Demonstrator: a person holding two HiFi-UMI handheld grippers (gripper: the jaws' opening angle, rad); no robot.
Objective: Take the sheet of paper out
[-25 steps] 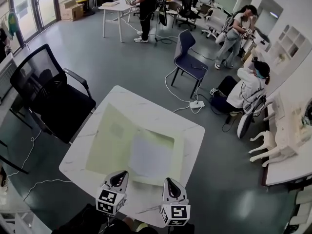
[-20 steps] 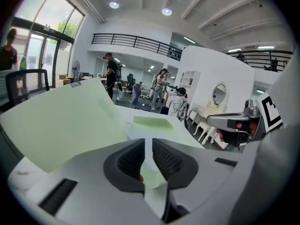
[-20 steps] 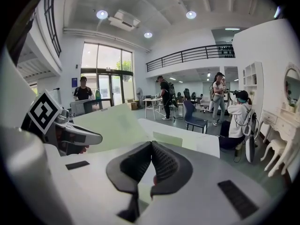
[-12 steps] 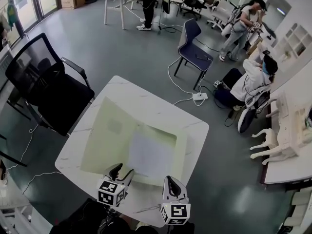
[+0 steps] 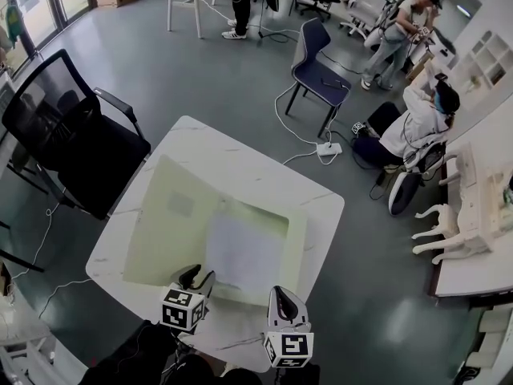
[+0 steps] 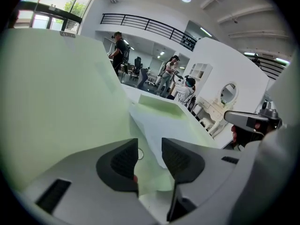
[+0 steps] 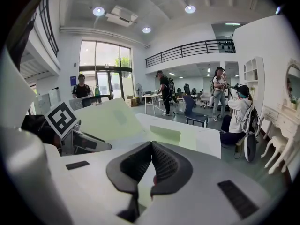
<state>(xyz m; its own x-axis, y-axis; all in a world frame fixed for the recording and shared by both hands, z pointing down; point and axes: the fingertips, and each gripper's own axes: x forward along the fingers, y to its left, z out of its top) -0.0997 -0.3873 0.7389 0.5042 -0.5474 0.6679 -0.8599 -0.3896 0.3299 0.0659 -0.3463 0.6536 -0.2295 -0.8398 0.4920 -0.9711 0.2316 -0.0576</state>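
left gripper (image 6: 150, 149): jaws apart, nothing between the pads. it sits low at the near edge of the open pale green folder (image 6: 61, 102). directly ahead, in line with the gap, a corner of the sheet of paper (image 6: 164, 125) points back toward the jaws. the folder's left flap rises as a tilted wall on the gripper's left.

right gripper (image 7: 150, 146): jaw tips pressed together, and no object can be made out between the pads. it points across the table toward the folder from the near right.

head view: the left gripper (image 5: 196, 277) stands just beside the sheet's near-left corner. the right gripper (image 5: 282, 299) stands just off the near-right edge of the folder (image 5: 172, 223). the sheet of paper (image 5: 243, 255) lies flat on the folder's right half, white against green. no part of it looks lifted or held. its long axis runs away from the person, roughly along the line of both grippers. the folder rests on the white table (image 5: 240, 167).

finding: the sheet lies forward and slightly right of the left gripper. that is the gripper with jaws parted and aligned on a corner, so it is judged better placed for the pick. the corner lies flat on the folder, so the lower jaw will likely need to get beneath the edge. withdrawal has not begun.
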